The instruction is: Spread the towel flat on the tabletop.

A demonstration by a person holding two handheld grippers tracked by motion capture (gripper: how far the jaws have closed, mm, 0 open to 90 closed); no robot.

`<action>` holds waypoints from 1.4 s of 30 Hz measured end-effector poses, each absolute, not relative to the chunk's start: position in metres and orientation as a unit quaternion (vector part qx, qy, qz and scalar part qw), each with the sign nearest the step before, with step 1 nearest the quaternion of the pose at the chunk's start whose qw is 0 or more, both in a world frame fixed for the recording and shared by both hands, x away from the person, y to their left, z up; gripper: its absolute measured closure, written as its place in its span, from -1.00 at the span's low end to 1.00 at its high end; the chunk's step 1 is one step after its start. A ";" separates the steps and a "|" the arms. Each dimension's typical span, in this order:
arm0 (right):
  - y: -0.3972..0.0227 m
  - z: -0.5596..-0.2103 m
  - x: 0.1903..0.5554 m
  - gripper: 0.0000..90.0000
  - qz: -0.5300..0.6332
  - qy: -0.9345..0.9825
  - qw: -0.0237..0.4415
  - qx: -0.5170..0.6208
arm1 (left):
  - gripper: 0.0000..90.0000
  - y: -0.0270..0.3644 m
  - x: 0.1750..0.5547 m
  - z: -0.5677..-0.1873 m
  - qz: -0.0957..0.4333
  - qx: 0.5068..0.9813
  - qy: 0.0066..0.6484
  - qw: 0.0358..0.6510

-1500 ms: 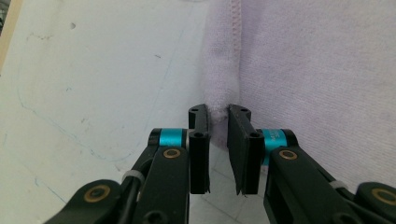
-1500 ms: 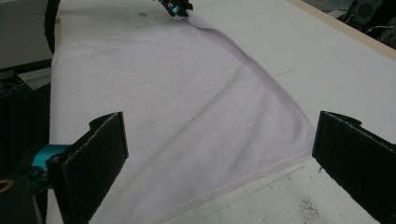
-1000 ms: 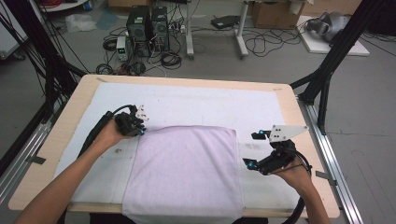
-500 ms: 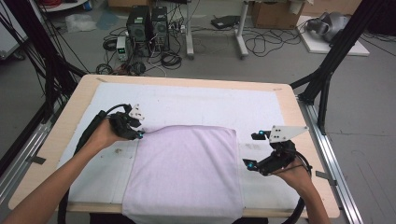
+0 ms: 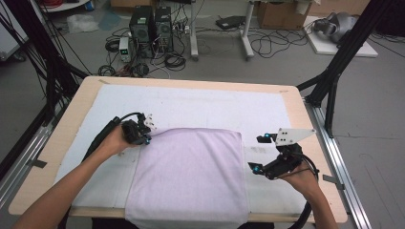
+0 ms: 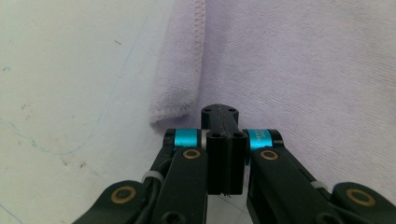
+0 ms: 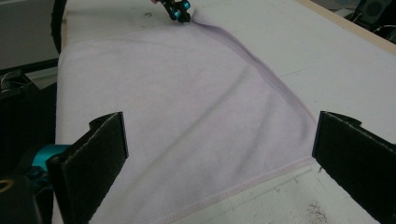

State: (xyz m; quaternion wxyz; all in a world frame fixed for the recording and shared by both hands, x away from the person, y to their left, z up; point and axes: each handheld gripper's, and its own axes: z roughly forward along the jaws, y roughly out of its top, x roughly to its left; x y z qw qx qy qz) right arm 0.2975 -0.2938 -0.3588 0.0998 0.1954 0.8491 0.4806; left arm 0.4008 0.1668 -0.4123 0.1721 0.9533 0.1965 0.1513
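Note:
A lilac towel [image 5: 191, 176] lies flat on the white mat [image 5: 215, 107], its near edge hanging over the table's front. My left gripper [image 5: 145, 136] sits at the towel's far-left corner. Its jaws have just been closing and now stand pressed together at that corner [image 6: 219, 112], with the hemmed corner [image 6: 175, 105] bunched up beside the tips. The right gripper view shows the corner raised to the left gripper [image 7: 180, 11]. My right gripper [image 5: 258, 153] stands open just off the towel's right edge. Its pads [image 7: 100, 149] stand wide apart either side of a towel corner [image 7: 299, 156] without touching it.
The wooden table [image 5: 305, 143] has metal rails along both sides. Black frame legs [image 5: 334, 71] stand at the far corners. Computer towers [image 5: 150, 24] and cables lie on the floor beyond. Bare mat stretches behind the towel.
My left gripper has shifted slightly onto the towel's far-left corner and its jaws have closed there. The right gripper has stayed put, still open.

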 end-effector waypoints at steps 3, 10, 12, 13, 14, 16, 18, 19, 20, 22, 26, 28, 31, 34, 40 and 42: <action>-0.293 -0.360 0.299 -0.94 0.480 0.850 0.098 0.194 | 0.99 0.166 0.404 -0.413 0.159 0.949 0.205 0.178; -0.290 -0.361 0.300 -0.94 0.479 0.851 0.096 0.194 | 0.99 0.167 0.411 -0.411 0.182 0.935 0.234 0.194; -0.290 -0.360 0.300 -0.94 0.480 0.850 0.097 0.192 | 0.99 0.167 0.414 -0.411 0.173 0.934 0.240 0.199; -0.290 -0.360 0.300 -0.94 0.481 0.850 0.097 0.193 | 0.99 0.167 0.414 -0.412 0.174 0.935 0.236 0.200; -0.290 -0.360 0.300 -0.94 0.481 0.850 0.098 0.192 | 0.99 0.166 0.413 -0.411 0.165 0.936 0.235 0.202; -0.291 -0.360 0.299 -0.94 0.480 0.850 0.099 0.193 | 0.99 0.164 0.410 -0.409 0.155 0.939 0.222 0.212; -0.292 -0.360 0.299 -0.94 0.480 0.849 0.098 0.197 | 0.99 0.160 0.406 -0.407 0.146 0.941 0.212 0.221; -0.292 -0.360 0.300 -0.94 0.482 0.848 0.098 0.197 | 0.99 0.157 0.405 -0.407 0.147 0.942 0.206 0.219; -0.292 -0.360 0.300 -0.94 0.481 0.849 0.098 0.196 | 0.99 0.155 0.404 -0.408 0.151 0.943 0.204 0.217; -0.290 -0.360 0.299 -0.94 0.480 0.850 0.097 0.195 | 0.99 0.154 0.405 -0.409 0.142 0.947 0.201 0.206; -0.289 -0.360 0.299 -0.94 0.479 0.851 0.097 0.193 | 0.99 0.149 0.406 -0.415 0.141 0.945 0.205 0.211; -0.290 -0.360 0.299 -0.94 0.480 0.850 0.098 0.194 | 0.99 0.147 0.407 -0.417 0.143 0.946 0.204 0.206; -0.290 -0.360 0.299 -0.94 0.480 0.850 0.097 0.195 | 0.99 0.146 0.411 -0.417 0.157 0.941 0.215 0.207; -0.289 -0.360 0.299 -0.94 0.481 0.850 0.097 0.193 | 0.99 0.148 0.416 -0.416 0.167 0.936 0.233 0.205; -0.290 -0.360 0.299 -0.94 0.481 0.850 0.096 0.194 | 0.99 0.145 0.415 -0.417 0.157 0.937 0.225 0.216; -0.290 -0.360 0.300 -0.94 0.481 0.850 0.096 0.195 | 0.99 0.141 0.416 -0.418 0.156 0.937 0.224 0.218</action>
